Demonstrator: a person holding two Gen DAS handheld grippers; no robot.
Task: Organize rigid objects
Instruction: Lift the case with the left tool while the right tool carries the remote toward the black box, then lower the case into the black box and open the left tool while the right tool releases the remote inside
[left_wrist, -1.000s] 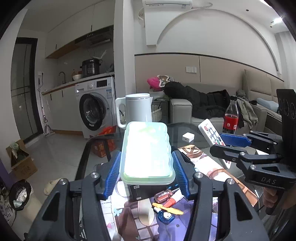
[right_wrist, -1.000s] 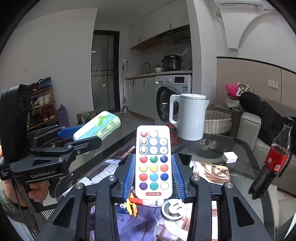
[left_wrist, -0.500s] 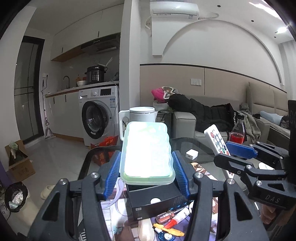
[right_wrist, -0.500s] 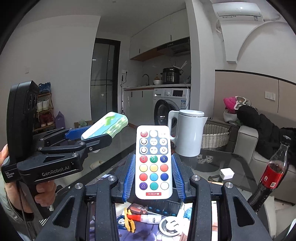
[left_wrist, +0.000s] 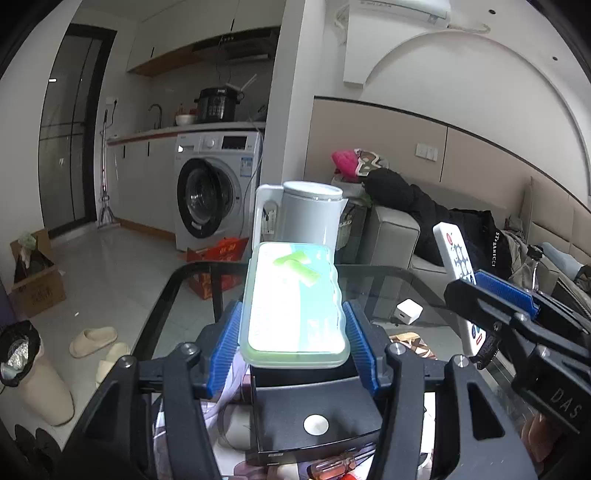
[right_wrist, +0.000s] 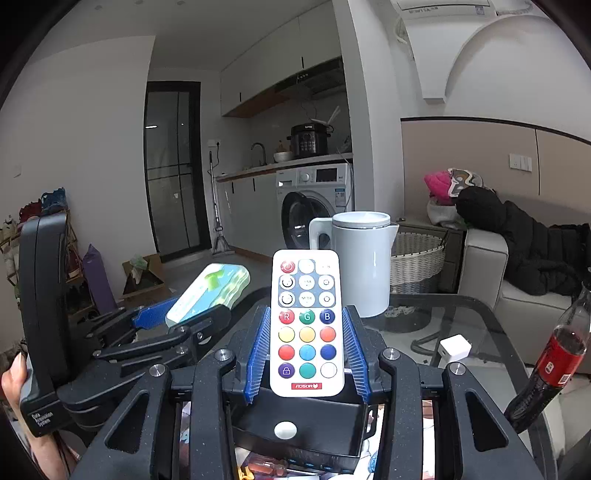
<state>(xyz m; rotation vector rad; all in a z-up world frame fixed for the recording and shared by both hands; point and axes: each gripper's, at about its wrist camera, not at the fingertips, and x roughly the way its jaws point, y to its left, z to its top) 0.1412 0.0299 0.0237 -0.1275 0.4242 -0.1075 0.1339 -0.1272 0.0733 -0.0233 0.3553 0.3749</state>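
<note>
My left gripper (left_wrist: 293, 332) is shut on a pale green plastic case (left_wrist: 293, 302), held flat above a black box (left_wrist: 314, 421) on the glass table (left_wrist: 373, 273). The case also shows in the right wrist view (right_wrist: 207, 295). My right gripper (right_wrist: 307, 343) is shut on a white remote control (right_wrist: 307, 321) with coloured buttons, held upright over the same black box (right_wrist: 299, 424). The remote also shows at the right of the left wrist view (left_wrist: 458, 266). The two grippers are side by side, left one to the left.
A white kettle (right_wrist: 364, 262) stands at the table's far edge. A white charger cube (right_wrist: 455, 348) lies on the glass. A cola bottle (right_wrist: 554, 362) stands at the right. Screwdrivers and small items (left_wrist: 332, 467) lie below the box. A sofa with dark clothes (right_wrist: 532, 243) is behind.
Both grippers have moved further over the black box with their objects still held, and the cluttered tabletop has dropped out of view below.
</note>
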